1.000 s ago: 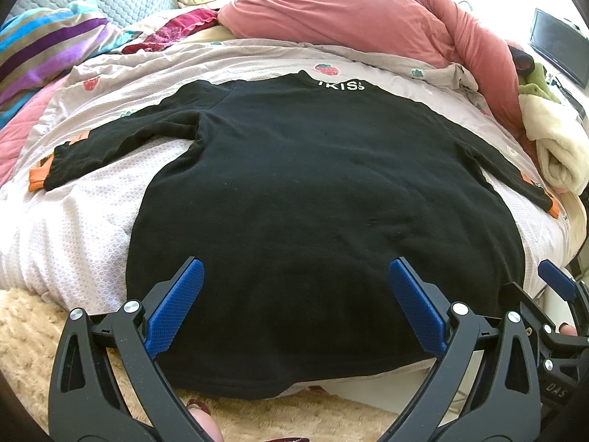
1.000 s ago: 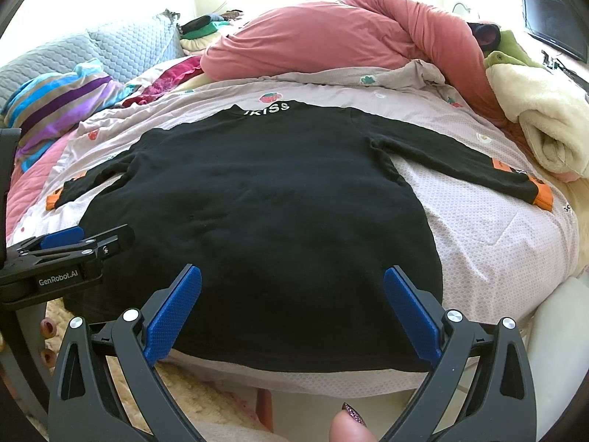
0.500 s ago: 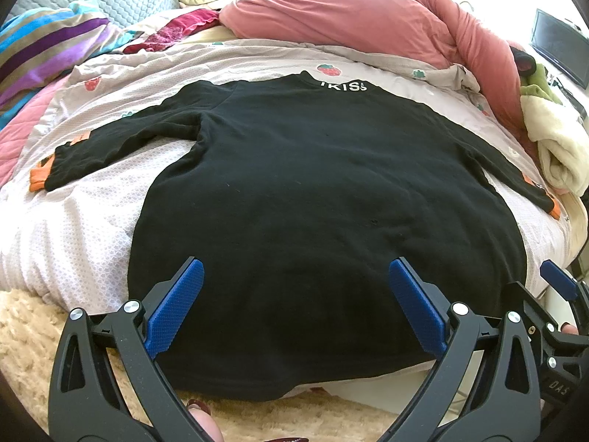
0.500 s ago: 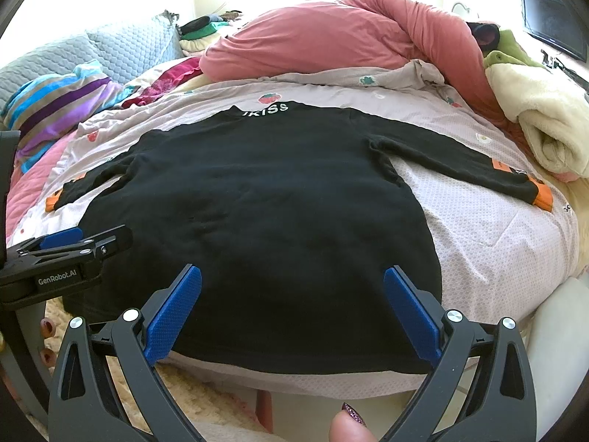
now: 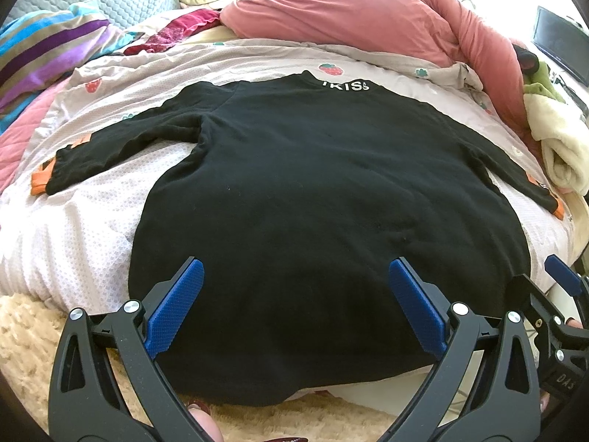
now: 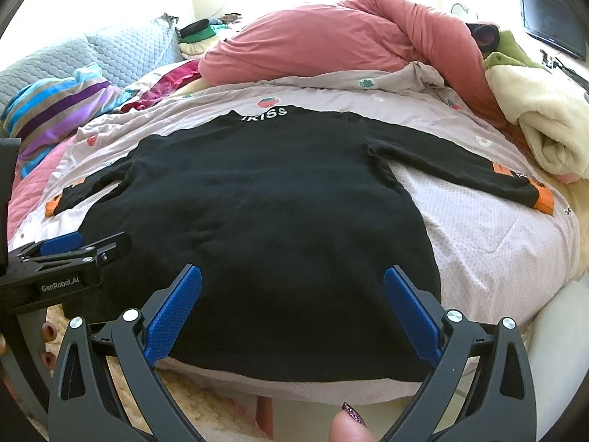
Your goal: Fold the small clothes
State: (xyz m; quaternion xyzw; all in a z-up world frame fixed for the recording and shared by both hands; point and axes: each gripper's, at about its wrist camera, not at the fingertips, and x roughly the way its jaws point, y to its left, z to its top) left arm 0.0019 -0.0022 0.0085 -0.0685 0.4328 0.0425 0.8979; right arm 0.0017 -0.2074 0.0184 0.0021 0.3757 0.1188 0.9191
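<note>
A black long-sleeved top [image 5: 313, 202] with orange cuffs and white lettering at the collar lies spread flat on the bed, sleeves out to both sides. It also shows in the right wrist view [image 6: 265, 221]. My left gripper [image 5: 294, 276] is open and empty, hovering just above the top's hem. My right gripper [image 6: 292, 283] is open and empty above the hem's right part. Each gripper shows at the edge of the other's view: the right one [image 5: 563, 294], the left one [image 6: 73, 250].
A pink duvet [image 5: 349, 18] is heaped at the back of the bed. A cream blanket [image 5: 559, 147] lies at the right edge, striped pillows [image 5: 48, 51] at the left. A shaggy beige rug [image 5: 22, 331] lies below the bed's near edge.
</note>
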